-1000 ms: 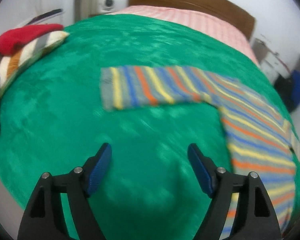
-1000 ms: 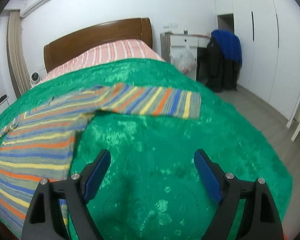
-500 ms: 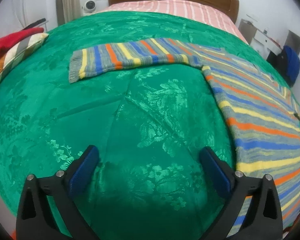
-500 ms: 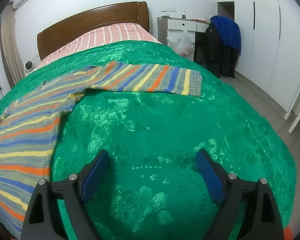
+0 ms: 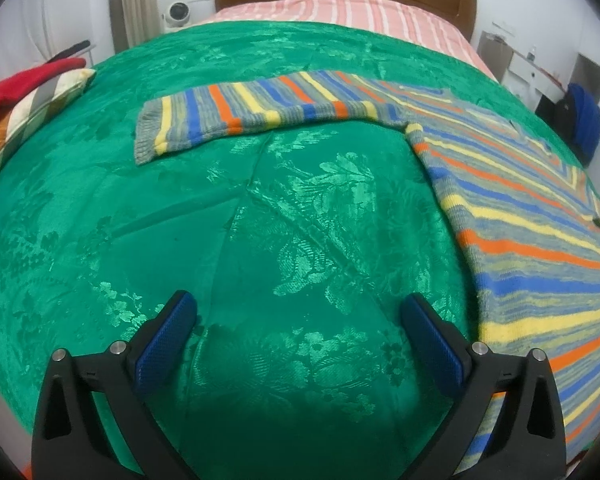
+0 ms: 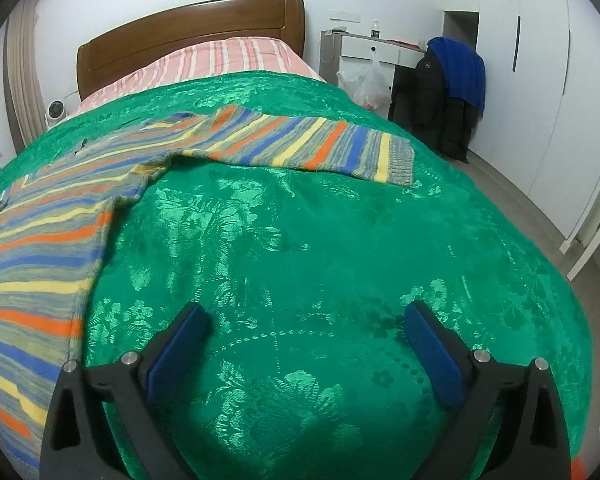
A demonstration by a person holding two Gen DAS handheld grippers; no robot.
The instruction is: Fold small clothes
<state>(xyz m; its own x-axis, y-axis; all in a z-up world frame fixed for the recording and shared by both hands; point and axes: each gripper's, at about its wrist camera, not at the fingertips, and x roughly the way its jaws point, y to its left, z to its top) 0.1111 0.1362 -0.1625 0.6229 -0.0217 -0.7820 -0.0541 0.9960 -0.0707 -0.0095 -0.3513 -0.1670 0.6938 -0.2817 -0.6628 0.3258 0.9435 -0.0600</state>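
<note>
Nearest: L gripper [image 5: 298, 322] spread wide, holding nothing, hovering over bare green cover [image 5: 260, 240]. R gripper [image 6: 306, 332] same, wide apart and empty over the cover. Just beyond: striped sweater [image 5: 520, 208] lies flat, body between the two grippers, both sleeves stretched out sideways. L sleeve [image 5: 236, 114] ahead of L gripper, R sleeve [image 6: 316, 142] ahead of R, cuffs well apart from fingers. Far: pink sheet [image 6: 236, 58], headboard [image 6: 188, 28].

Step looks like pre-grasp, folding not begun. Next prob needs each gripper to reach fwd to a cuff, pinch the knit edge w/o snagging the cover, then fold sleeves inward over the body.
</note>
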